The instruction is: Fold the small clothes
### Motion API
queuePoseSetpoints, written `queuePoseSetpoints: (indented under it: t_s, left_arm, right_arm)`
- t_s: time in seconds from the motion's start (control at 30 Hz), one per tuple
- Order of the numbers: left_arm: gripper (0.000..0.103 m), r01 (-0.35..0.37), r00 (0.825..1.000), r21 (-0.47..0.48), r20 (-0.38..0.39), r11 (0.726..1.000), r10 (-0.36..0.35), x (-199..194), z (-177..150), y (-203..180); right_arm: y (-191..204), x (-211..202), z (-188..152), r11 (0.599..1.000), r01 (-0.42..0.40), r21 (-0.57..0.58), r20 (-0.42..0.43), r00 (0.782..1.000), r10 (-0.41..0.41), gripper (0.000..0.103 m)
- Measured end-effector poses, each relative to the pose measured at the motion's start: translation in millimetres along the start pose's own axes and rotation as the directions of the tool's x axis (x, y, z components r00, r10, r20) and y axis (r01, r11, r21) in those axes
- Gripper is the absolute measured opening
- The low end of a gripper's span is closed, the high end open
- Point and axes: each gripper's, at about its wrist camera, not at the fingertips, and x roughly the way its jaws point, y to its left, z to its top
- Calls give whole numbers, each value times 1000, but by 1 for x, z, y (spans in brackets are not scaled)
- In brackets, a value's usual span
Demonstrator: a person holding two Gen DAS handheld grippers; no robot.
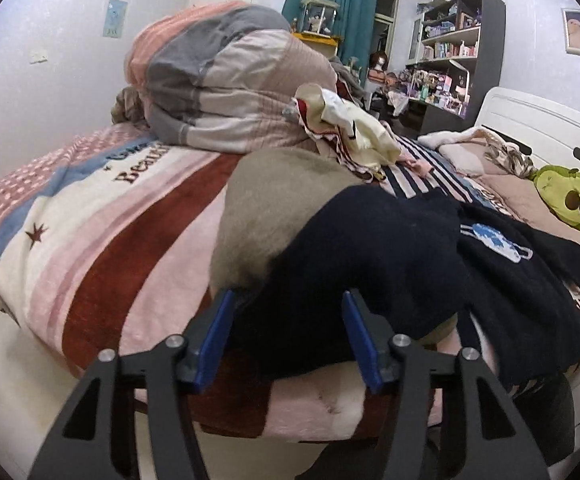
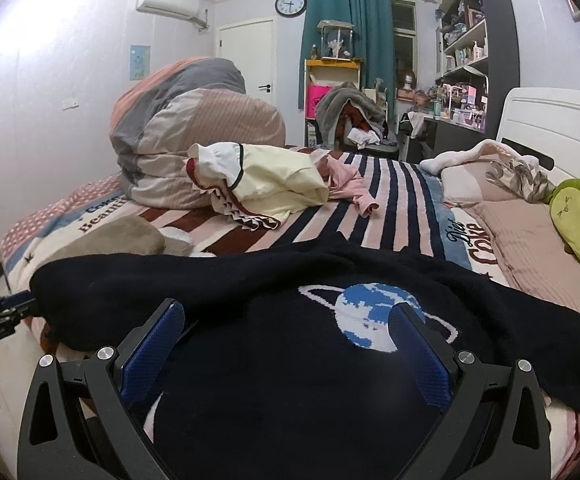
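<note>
Sweater: navy sweater (image 2: 290,300) with planet motif, spread across bed (image 2: 390,188) near edge, long axis left-right.
Left tongs (image 1: 288,336): released, straddling the sleeve end.
Right tongs (image 2: 286,344): released, over the body, nearer the motif.
Beyond: grey garment (image 1: 274,208), cream clothes (image 2: 274,184).

"Diet Coke", perhaps, on blanket (image 2: 466,240)

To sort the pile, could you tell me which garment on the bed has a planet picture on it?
The dark navy sweater nearest both grippers; the cream garment and pink garment farther back show none.
</note>
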Motion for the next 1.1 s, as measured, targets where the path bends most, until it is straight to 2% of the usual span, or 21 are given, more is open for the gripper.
queuePoseSetpoints:
  t_s: [0.07, 0.17, 0.23, 0.27, 0.3, 0.4, 0.47, 0.57, 0.73, 0.87, 1.03, 1.1]
  left_arm:
    - [54, 27, 999, 1, -27, 1000, -27, 5, -2, 2]
    - [54, 25, 999, 35, -34, 999, -24, 10, -6, 1]
    - [54, 66, 997, 29, -38, 997, -65, 12, -6, 0]
    - [47, 88, 995, 25, -40, 996, -87, 11, -6, -1]
    - [32, 107, 994, 26, -41, 994, -106, 10, -5, -3]
    - [6, 88, 995, 35, -57, 996, -86, 6, -3, -9]
    - [5, 88, 995, 33, -58, 996, -86, 1, -4, -12]
    - [4, 144, 989, 22, -28, 989, -143, -15, -2, -17]
    - [4, 173, 984, 27, 25, 985, -174, -42, 11, -36]
    - [4, 262, 962, 70, 60, 962, -266, -56, 26, -71]
    - [4, 381, 919, 74, 85, 922, -386, -54, 55, -121]
    - [4, 392, 911, 107, 95, 914, -402, -54, 65, -145]
  right_arm:
    - [1, 0, 0, 1000, 0, -4, 0, 1000, 0, 102]
    - [1, 0, 0, 1000, -1, -1, 2, 1000, 1, 102]
    - [2, 1, 0, 1000, -3, 3, 2, 1000, 3, 102]
    - [3, 1, 1, 1000, -6, 4, 1, 1000, 6, 102]
    - [5, 2, 1, 1000, -8, 4, 0, 1000, 8, 102]
    - [9, 2, 2, 1000, -8, -2, 2, 1000, 8, 102]
    - [8, 2, 2, 1000, -11, 4, 5, 1000, 11, 102]
    - [9, 3, 2, 1000, -15, 10, 3, 1000, 15, 102]
    - [10, 1, 4, 999, -35, 30, 10, 999, 34, 102]
    - [-5, 1, -2, 996, -60, 59, 17, 998, 59, 102]
    - [-30, 0, -12, 992, -82, 94, 25, 996, 80, 102]
    - [-43, -2, -16, 990, -83, 114, 32, 996, 79, 102]
